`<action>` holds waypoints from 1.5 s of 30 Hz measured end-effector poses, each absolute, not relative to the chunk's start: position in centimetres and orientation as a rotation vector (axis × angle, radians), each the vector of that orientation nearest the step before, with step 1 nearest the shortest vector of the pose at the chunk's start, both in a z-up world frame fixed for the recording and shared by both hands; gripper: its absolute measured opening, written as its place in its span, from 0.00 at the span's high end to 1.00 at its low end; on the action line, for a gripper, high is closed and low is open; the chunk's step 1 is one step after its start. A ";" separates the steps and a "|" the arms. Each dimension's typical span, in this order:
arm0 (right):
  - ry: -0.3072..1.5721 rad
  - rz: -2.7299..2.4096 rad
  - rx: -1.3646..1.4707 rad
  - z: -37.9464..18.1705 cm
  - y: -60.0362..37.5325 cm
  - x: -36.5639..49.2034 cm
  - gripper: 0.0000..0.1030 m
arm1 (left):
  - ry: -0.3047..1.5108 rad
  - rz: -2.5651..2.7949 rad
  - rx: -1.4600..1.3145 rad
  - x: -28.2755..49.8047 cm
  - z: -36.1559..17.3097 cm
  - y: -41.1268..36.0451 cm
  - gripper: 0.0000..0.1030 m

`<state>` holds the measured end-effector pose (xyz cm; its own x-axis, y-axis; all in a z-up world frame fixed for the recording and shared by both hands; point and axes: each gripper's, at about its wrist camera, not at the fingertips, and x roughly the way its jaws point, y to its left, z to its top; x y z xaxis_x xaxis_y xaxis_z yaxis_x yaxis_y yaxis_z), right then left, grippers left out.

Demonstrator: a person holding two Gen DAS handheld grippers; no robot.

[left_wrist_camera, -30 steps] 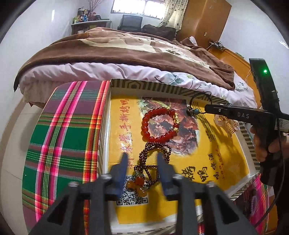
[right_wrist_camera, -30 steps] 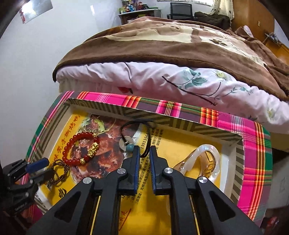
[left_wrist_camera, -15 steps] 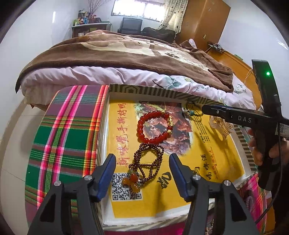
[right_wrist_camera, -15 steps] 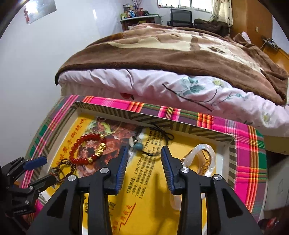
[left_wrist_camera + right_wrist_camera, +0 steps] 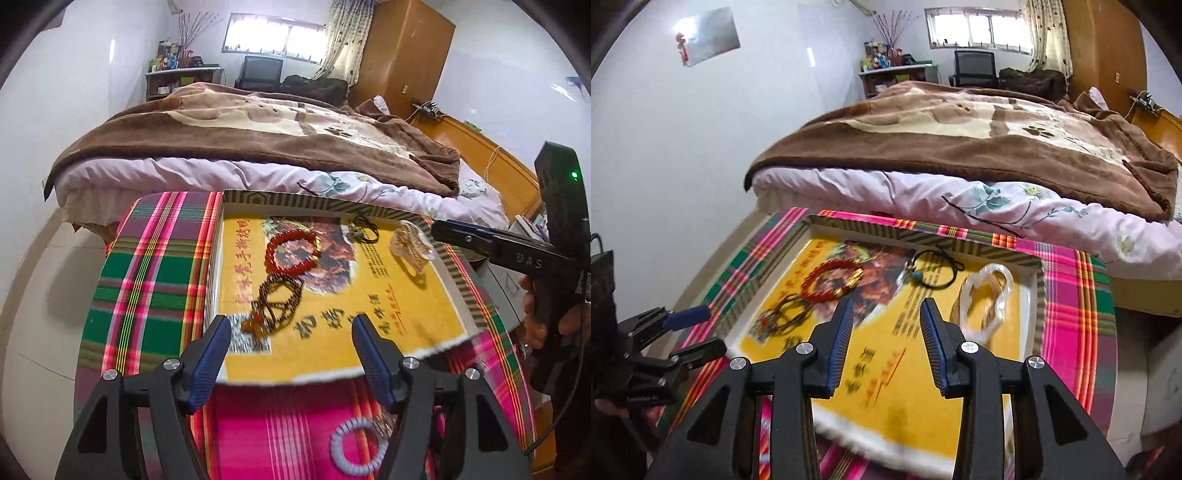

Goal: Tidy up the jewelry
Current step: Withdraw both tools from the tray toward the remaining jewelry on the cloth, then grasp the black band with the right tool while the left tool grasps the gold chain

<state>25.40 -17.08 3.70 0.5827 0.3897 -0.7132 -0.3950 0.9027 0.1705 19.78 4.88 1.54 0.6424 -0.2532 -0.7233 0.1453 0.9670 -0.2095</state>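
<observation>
left gripper (image 5: 291, 332): opening, nothing between jaws
right gripper (image 5: 886, 314): apart, empty
risk: dark bead string (image 5: 277, 299) near tray (image 5: 332, 201) edge, snag likely
hair tie (image 5: 356, 448): outside tray, easily missed

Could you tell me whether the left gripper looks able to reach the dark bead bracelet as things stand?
Probably yes: the left gripper is empty, its jaws opening, and the dark bead bracelet lies uncovered just ahead, with nothing between.

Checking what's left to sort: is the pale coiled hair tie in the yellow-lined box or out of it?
Out. The pale coiled hair tie lies on the pink plaid cloth, in front of the yellow-lined box's near edge.
</observation>
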 end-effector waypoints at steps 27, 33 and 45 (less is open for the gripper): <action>0.870 0.574 -0.227 -3.3 -16.2 8.0 0.62 | 0.849 -0.239 -0.200 10.2 -0.7 6.8 0.30; 0.891 0.588 -0.289 -4.6 -14.4 7.7 0.62 | 0.857 -0.231 -0.207 9.9 -1.0 7.3 0.30; 0.848 0.538 -0.325 -5.4 -14.1 7.4 0.90 | 0.886 -0.253 -0.172 10.5 -1.5 5.7 0.30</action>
